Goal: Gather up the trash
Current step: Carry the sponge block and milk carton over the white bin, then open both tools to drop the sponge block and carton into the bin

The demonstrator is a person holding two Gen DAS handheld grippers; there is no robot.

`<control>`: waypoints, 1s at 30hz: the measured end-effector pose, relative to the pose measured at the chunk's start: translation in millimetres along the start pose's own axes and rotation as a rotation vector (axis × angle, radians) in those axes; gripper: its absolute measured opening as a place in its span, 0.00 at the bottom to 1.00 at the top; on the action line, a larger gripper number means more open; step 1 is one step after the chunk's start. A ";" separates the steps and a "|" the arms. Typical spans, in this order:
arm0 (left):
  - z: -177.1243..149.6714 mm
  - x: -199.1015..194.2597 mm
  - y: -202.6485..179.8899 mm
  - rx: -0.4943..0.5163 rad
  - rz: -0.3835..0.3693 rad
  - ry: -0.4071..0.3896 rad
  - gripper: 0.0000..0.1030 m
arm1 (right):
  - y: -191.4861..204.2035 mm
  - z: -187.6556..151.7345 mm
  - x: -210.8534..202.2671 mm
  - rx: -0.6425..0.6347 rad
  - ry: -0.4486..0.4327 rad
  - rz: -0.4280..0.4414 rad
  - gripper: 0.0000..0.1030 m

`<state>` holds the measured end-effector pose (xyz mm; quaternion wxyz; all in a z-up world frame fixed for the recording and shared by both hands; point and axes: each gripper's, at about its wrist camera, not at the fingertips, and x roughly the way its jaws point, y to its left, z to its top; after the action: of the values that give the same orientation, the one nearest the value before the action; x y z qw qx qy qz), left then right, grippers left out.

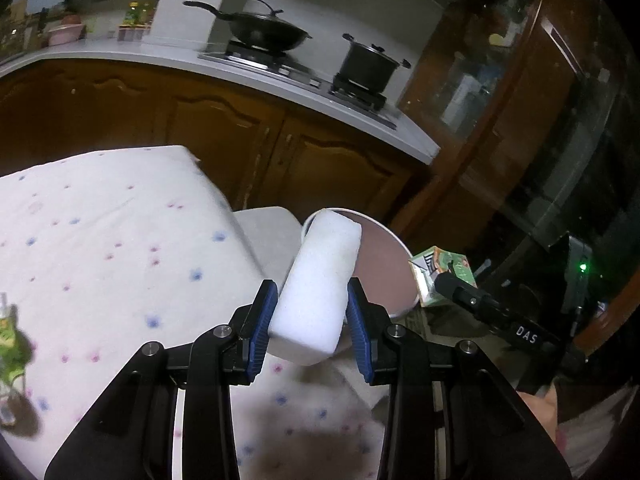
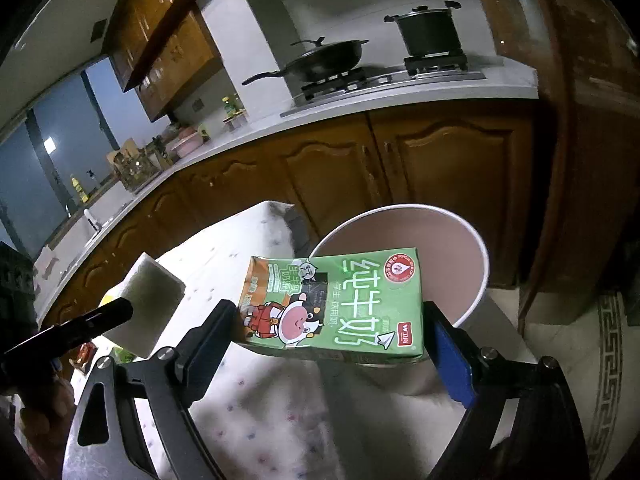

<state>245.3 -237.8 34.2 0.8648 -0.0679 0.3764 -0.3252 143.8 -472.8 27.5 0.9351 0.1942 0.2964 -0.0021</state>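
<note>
My left gripper (image 1: 312, 312) is shut on a white foam block (image 1: 316, 280) and holds it above the table edge, its far end at the rim of a round paper bin (image 1: 394, 280). My right gripper (image 2: 332, 328) is shut on a green milk carton (image 2: 340, 304), held flat just in front of the bin (image 2: 476, 272), whose mouth is open and brown inside. The carton (image 1: 442, 276) and the right gripper's finger show to the right of the bin in the left wrist view. The foam block (image 2: 150, 308) shows at the left in the right wrist view.
A table with a white dotted cloth (image 1: 100, 248) lies below. A green bottle (image 1: 10, 340) stands at its left edge. Behind are wooden cabinets (image 1: 224, 136), a counter with a wok (image 1: 264, 28) and a pot (image 1: 370, 64), and a dark cabinet (image 1: 520, 120) at right.
</note>
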 end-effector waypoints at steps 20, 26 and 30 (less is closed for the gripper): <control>26.5 86.5 -41.9 0.027 -0.025 0.074 0.33 | -53.4 31.3 31.3 0.075 0.028 0.031 0.89; 33.8 106.0 -48.2 0.041 -0.025 0.084 0.34 | -58.2 39.7 38.1 0.079 0.028 0.034 0.89; 35.7 116.9 -48.7 0.046 -0.022 0.100 0.36 | -59.3 40.7 41.0 0.082 0.032 0.034 0.90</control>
<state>304.2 -352.0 6.2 0.8425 -0.0360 0.4111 -0.3463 193.1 -537.9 13.8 0.9214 0.2373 0.3077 0.0047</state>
